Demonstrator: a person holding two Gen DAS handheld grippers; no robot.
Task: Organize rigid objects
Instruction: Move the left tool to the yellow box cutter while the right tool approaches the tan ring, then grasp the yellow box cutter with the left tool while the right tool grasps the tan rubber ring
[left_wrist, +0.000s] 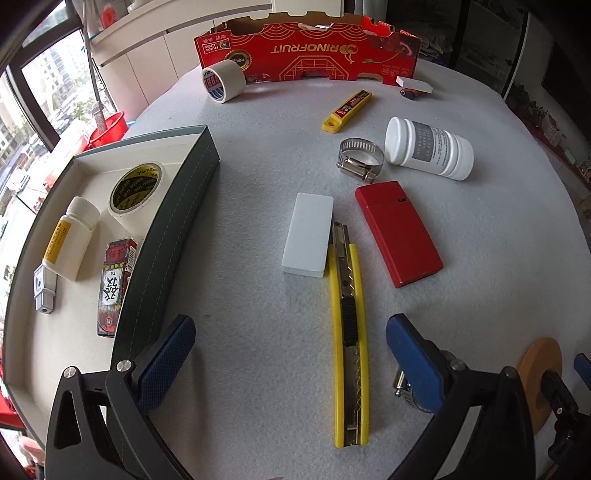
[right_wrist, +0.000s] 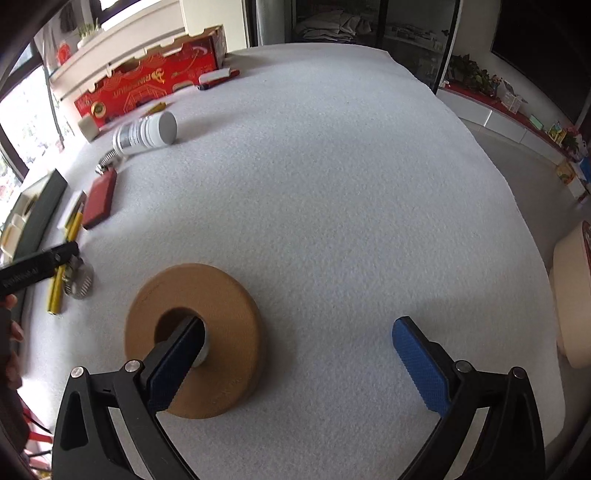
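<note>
Between my left tongs (left_wrist: 288, 363), spread wide and empty, the yellow utility knife (left_wrist: 349, 332) runs six-to-twelve; right tongs (right_wrist: 299, 363) gape, one finger inside the brown tape roll (right_wrist: 221, 314).

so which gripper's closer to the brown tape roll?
Right. The right gripper has one finger in the brown tape roll's core, jaws open. The left gripper sits beside it, over the yellow knife.

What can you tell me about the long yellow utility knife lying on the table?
The yellow utility knife has a yellow plastic body, a silver metal blade channel and a black slider near its middle. It lies flat on the grey felt table, pointing away from the camera, between the open fingers of the left hand-held gripper, ungripped. Its far end lies against the white block; the red case lies just right.
</note>
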